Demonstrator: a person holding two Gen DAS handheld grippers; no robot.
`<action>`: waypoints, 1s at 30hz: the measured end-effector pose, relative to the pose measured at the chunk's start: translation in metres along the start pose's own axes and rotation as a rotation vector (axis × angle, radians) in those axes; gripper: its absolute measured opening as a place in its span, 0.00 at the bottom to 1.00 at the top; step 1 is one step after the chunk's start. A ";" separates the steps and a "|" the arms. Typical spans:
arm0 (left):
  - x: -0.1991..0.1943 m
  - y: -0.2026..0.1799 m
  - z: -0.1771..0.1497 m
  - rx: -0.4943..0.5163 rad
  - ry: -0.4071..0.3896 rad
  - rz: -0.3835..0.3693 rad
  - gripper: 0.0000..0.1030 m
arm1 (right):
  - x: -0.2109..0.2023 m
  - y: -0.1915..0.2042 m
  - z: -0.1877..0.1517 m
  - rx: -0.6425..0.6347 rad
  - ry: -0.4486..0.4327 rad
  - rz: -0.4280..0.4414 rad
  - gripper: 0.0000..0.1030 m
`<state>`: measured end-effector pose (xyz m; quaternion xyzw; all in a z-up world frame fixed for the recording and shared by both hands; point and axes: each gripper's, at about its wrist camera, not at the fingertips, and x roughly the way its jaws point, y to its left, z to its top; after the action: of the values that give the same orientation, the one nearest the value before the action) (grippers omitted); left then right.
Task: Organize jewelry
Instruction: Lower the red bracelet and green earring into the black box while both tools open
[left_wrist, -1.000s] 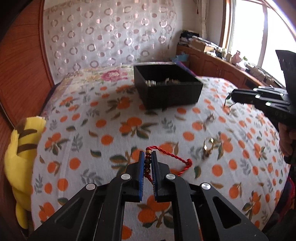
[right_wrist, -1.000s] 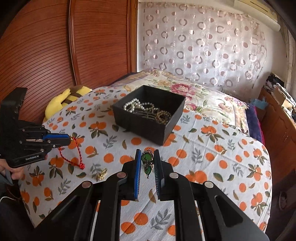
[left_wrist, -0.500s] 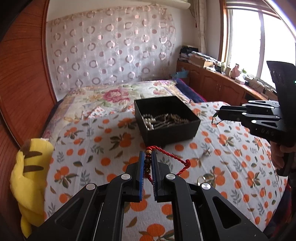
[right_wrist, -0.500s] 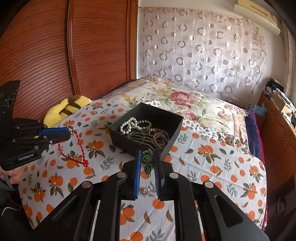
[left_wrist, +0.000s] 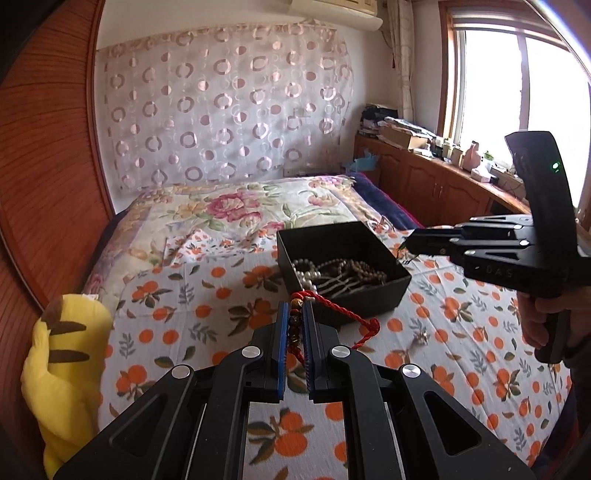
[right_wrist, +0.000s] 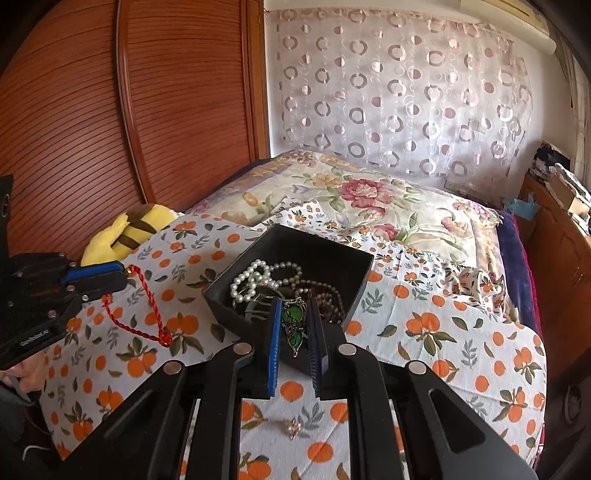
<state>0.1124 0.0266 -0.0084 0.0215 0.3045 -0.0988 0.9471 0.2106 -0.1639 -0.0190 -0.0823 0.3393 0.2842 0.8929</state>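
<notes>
Left gripper (left_wrist: 294, 332) clenched on limp red cord bracelet (left_wrist: 347, 317), loop dangling near black box (left_wrist: 369, 306). Right gripper (right_wrist: 294, 332) pinches green pendant (right_wrist: 294, 325) over the box; light, delicate, best held by its body.

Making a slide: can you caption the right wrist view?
Right gripper carries a green pendant over the black jewelry box; left gripper holds a red cord bracelet.

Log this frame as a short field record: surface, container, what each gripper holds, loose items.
surface: orange-print bedspread
container: open black square box holding white pearl strand and brown bead strings
left gripper: shut on red twisted cord bracelet, loop dangling
right gripper: shut on green pendant, at the box's near edge
loose: small gold trinket on bedspread
beside: yellow striped plush toy
</notes>
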 end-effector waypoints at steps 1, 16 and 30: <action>0.002 0.001 0.002 0.001 -0.005 -0.003 0.06 | 0.005 0.000 0.001 0.002 0.009 -0.005 0.15; 0.030 0.022 0.023 -0.009 -0.018 -0.087 0.06 | 0.040 0.003 0.009 0.025 0.076 -0.082 0.15; 0.058 0.017 0.042 0.023 -0.001 -0.094 0.06 | 0.019 -0.006 -0.002 0.054 0.066 -0.159 0.27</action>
<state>0.1857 0.0293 -0.0083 0.0179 0.3038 -0.1464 0.9413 0.2247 -0.1612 -0.0337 -0.0941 0.3684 0.2001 0.9030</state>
